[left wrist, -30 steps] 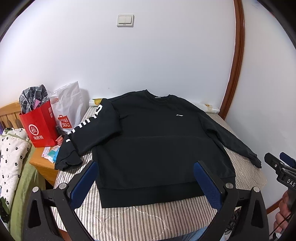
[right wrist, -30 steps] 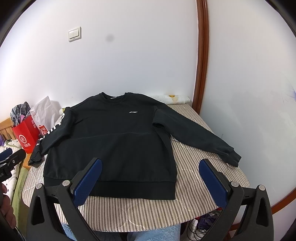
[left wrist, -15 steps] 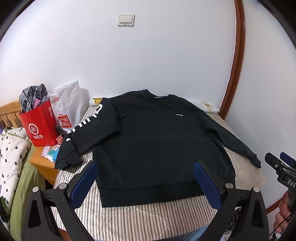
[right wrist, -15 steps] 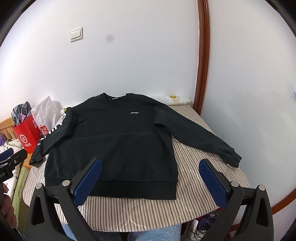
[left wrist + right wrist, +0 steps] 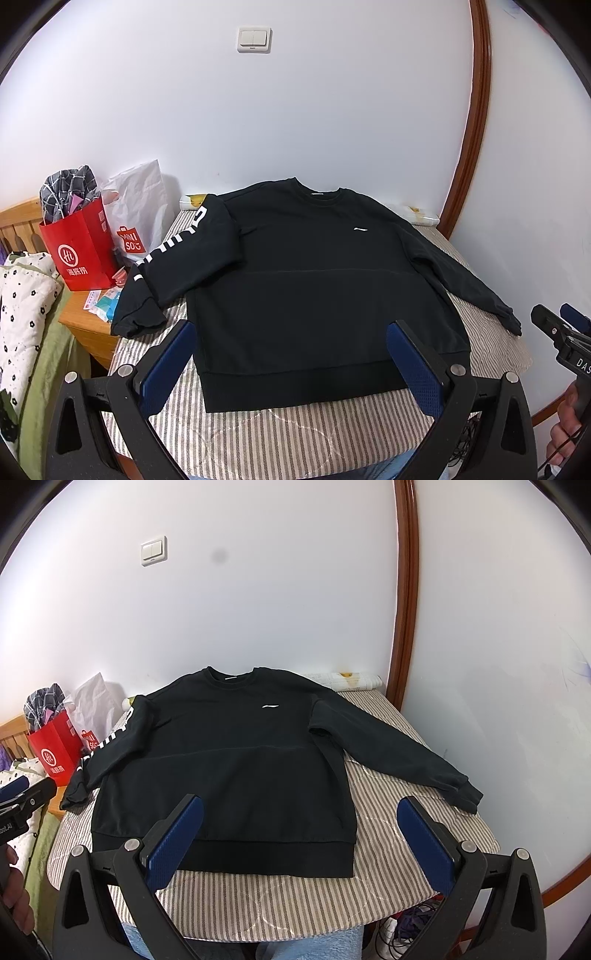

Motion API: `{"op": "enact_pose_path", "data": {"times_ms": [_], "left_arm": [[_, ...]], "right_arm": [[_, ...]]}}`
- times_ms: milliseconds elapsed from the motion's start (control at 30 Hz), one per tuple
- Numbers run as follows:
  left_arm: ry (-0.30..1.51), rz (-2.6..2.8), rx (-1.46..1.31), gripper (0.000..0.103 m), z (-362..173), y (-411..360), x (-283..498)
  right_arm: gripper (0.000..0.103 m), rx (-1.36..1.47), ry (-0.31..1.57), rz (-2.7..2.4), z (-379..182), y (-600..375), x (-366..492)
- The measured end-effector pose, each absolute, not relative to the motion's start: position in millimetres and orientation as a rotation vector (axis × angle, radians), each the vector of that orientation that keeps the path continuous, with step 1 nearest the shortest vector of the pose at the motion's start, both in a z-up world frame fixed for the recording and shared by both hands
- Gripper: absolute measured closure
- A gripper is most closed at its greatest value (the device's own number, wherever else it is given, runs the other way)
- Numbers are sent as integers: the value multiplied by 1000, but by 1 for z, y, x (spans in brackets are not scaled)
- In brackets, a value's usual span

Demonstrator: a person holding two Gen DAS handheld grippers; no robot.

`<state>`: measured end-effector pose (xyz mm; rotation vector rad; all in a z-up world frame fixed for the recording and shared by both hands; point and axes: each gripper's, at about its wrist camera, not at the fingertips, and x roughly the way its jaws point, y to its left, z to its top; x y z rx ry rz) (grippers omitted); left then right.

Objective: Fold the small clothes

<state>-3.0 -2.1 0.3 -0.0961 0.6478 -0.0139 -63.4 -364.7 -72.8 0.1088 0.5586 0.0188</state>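
"MINISO" bag point(image 5: 133, 236) beside black sweatshirt point(image 5: 314, 280)

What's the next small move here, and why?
Probably bring the right gripper down to the right sleeve cuff to fold it inward. The black sweatshirt lies flat and unfolded, both sleeves spread out, and both grippers, the left gripper included, hover open, holding nothing.

Black sweatshirt point(image 5: 317, 280) flat on bed point(image 5: 295, 439)

Black tools point(image 5: 295, 363), blue pads point(image 5: 173, 843)
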Motion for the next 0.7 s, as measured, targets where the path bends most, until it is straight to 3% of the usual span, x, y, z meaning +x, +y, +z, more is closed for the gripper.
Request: {"op": "enact_pose_path", "data": {"times_ms": [700], "left_arm": [[640,61,-85,0,2,10,0]], "right_arm": [[0,103,573,37,-70,-356,-54]]}}
